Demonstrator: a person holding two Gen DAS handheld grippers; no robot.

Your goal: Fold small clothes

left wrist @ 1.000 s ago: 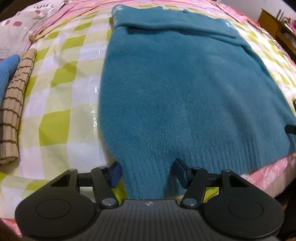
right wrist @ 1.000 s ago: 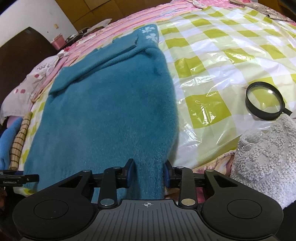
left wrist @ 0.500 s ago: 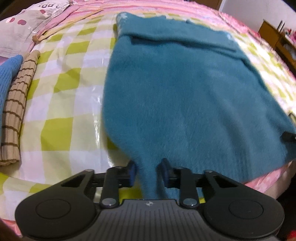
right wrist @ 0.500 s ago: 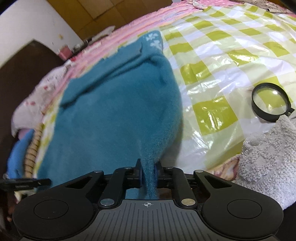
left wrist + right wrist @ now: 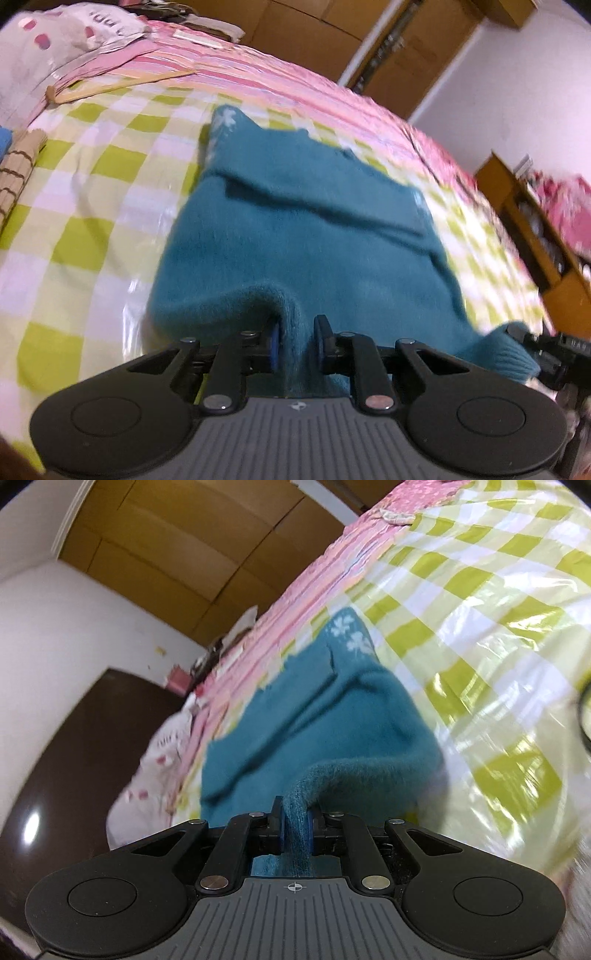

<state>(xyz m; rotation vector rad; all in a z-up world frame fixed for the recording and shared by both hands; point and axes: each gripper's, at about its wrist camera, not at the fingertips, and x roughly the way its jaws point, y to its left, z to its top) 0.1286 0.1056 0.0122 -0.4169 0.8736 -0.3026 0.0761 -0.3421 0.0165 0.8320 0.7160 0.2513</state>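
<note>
Now teal sweater point(image 5: 303, 236) hem sits pinched, seemingly firmly, between both jaws

place: home bedroom | cues: bed point(image 5: 92, 192) (checked cover), pillow point(image 5: 55, 48), wooden wardrobe point(image 5: 314, 33)

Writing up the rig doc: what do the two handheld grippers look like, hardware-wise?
Both match. The left gripper and right gripper have black linkage arms with silver pivot screws, blue finger pads, and a grey ribbed housing with a small crosshair mark, flanked by two round black lobes. No cables, hands or sleeves show.
</note>
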